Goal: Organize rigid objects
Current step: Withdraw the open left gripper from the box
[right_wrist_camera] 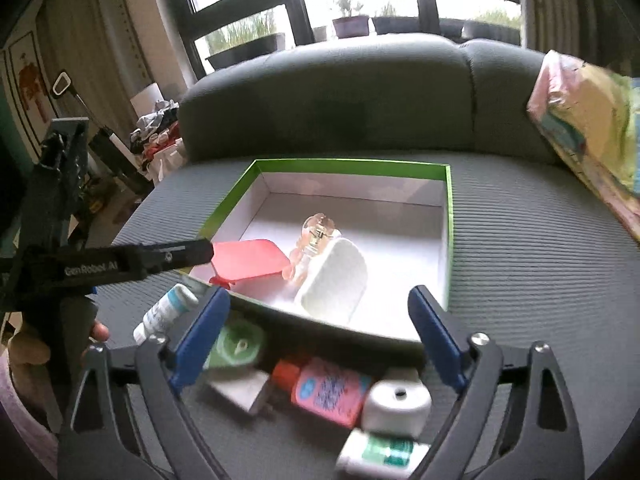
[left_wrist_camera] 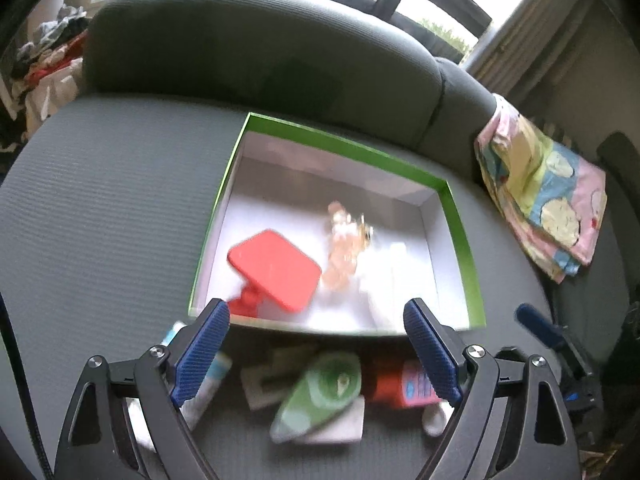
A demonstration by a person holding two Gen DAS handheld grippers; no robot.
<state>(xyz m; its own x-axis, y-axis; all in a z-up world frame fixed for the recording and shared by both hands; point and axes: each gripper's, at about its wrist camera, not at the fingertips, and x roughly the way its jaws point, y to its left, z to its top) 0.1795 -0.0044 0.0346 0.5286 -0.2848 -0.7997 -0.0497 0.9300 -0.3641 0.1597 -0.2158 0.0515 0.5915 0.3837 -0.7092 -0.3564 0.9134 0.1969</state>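
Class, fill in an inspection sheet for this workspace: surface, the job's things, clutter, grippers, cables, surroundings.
Surface: grey sofa seat.
Job's things: green-rimmed box holds red stand, clear orange item, white tray. In front of the box: pink bottle, white round case, green tape dispenser, white tube.
Clutter: patterned cloth on the seat's right.
Grippers: left gripper and right gripper, jaws open, nothing between them.
Cables: dark cable, left edge.
Surroundings: window, potted plants, clothes pile.
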